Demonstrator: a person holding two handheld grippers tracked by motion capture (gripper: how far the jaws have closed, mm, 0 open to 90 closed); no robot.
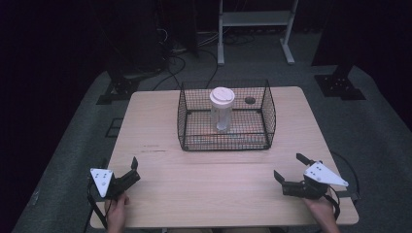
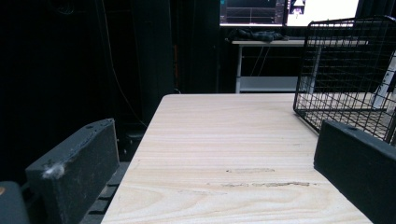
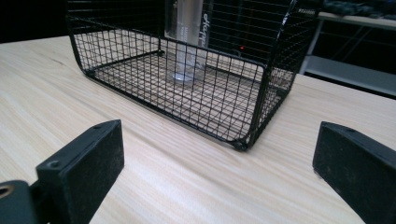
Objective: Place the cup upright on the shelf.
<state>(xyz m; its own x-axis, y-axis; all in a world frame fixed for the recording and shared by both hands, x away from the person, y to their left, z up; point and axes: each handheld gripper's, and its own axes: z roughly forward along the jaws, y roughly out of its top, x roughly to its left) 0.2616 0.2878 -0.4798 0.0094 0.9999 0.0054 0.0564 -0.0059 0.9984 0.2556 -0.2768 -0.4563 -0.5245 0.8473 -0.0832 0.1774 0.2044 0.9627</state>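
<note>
A black wire basket point(image 1: 268, 116) stands at the far middle of the wooden table point(image 1: 160, 126). Inside it a clear bottle with a white lid point(image 1: 222, 109) stands upright. In the right gripper view the basket point(image 3: 261, 88) sits just ahead, with the bottle point(image 3: 187, 42) behind the mesh. The left gripper view catches the basket's corner point(image 2: 345, 65) at the right. My left gripper point(image 1: 119, 166) rests open at the table's near left corner, holding nothing. My right gripper point(image 1: 290, 167) rests open at the near right, also holding nothing. Both are well short of the basket.
A small dark round hole point(image 1: 249, 100) marks the table behind the basket. Beyond the table stand a white metal rack point(image 1: 255, 29), cables and dark stand bases point(image 1: 340, 85) on the grey floor. Bare wood point(image 1: 209, 179) stretches between the grippers and the basket.
</note>
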